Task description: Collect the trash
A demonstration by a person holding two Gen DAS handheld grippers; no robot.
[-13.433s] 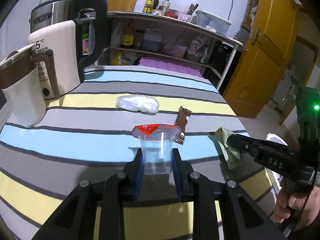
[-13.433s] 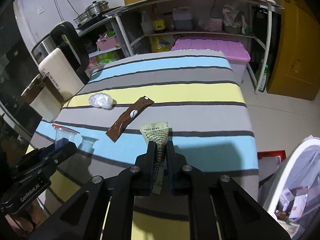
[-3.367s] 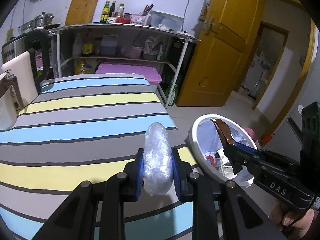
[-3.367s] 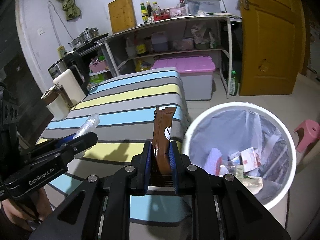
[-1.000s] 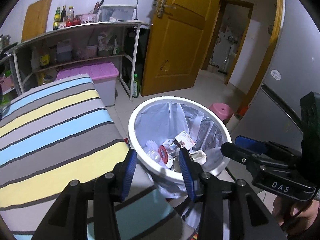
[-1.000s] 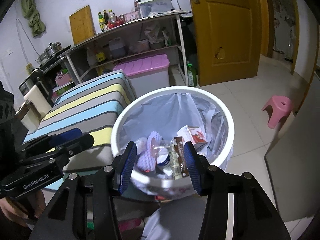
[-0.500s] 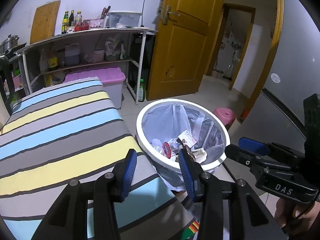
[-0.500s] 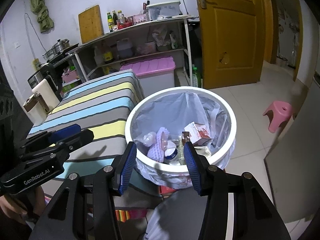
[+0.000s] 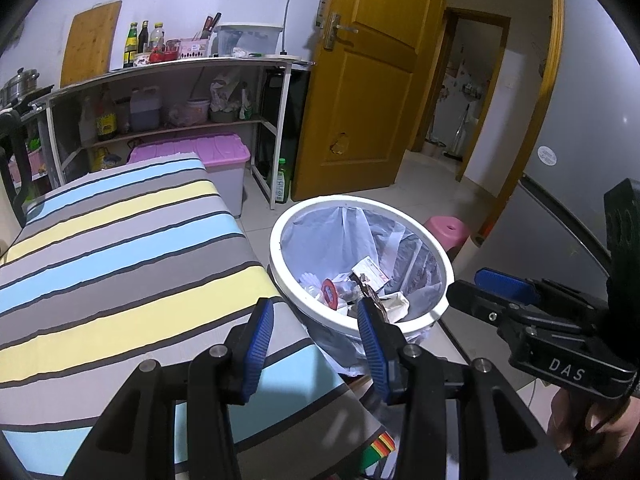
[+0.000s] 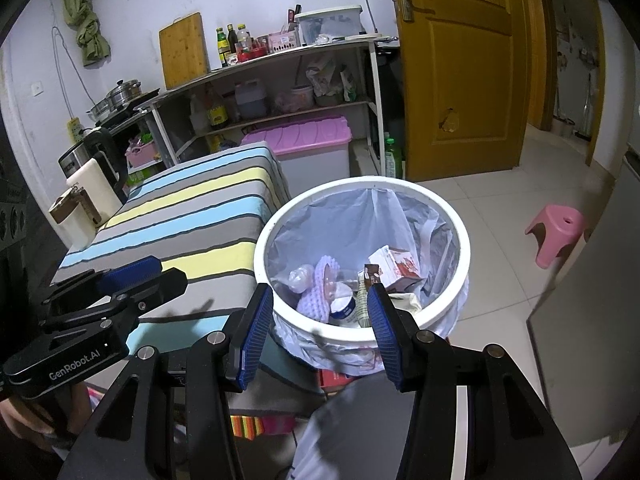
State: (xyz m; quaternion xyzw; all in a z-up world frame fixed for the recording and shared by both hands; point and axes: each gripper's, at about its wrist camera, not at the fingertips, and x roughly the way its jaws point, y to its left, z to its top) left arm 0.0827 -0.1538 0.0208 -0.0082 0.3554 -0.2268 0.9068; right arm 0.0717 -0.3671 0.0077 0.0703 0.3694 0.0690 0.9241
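Observation:
A white round trash bin (image 9: 436,312) (image 10: 460,240) with a clear liner stands on the floor beside the striped table (image 9: 120,264) (image 10: 192,216). Inside lie several pieces of trash: a small carton (image 10: 394,266), a brown wrapper (image 10: 370,272), a clear cup with a red lid (image 9: 329,290), crumpled plastic (image 10: 298,276). My left gripper (image 9: 316,320) is open and empty, above the table's corner and the bin's near rim. My right gripper (image 10: 320,312) is open and empty over the bin's near rim. Each gripper shows in the other's view.
A yellow door (image 9: 376,92) and shelves with bottles (image 10: 280,80) stand behind. A pink-lidded box (image 10: 308,148) sits under the shelf, a pink stool (image 10: 556,232) on the tiled floor. A kettle (image 10: 96,176) stands at the table's far end.
Both grippers have drawn back a little from the bin, so it looks smaller and more of the striped table shows. Both stay open and empty.

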